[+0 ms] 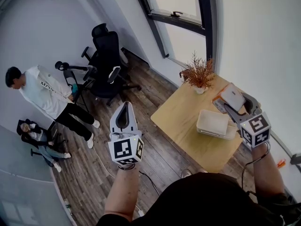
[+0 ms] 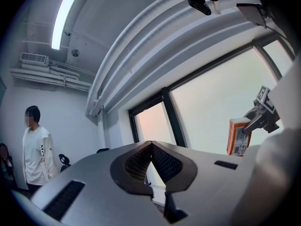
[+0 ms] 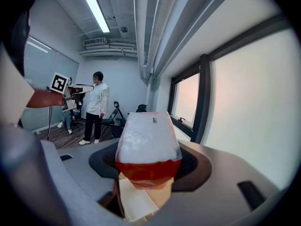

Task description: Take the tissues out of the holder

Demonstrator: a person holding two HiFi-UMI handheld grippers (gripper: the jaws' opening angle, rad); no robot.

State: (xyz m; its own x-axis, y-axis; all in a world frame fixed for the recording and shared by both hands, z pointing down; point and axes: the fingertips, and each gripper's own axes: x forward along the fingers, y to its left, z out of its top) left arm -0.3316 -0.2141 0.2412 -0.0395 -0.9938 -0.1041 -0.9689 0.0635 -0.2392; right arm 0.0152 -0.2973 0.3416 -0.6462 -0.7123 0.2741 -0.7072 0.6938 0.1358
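My right gripper is shut on a tissue pack, white plastic with an orange end, and holds it in the air above the far right of the wooden table. In the right gripper view the tissue pack fills the space between the jaws. The white holder sits on the table just left of and below the pack. My left gripper is raised over the floor left of the table, its jaws shut with nothing in them. From the left gripper view the tissue pack shows at the far right.
A potted dried plant stands at the table's far corner by the window. A black office chair and a tripod are on the wooden floor at the left. One person stands near them and another sits against the wall.
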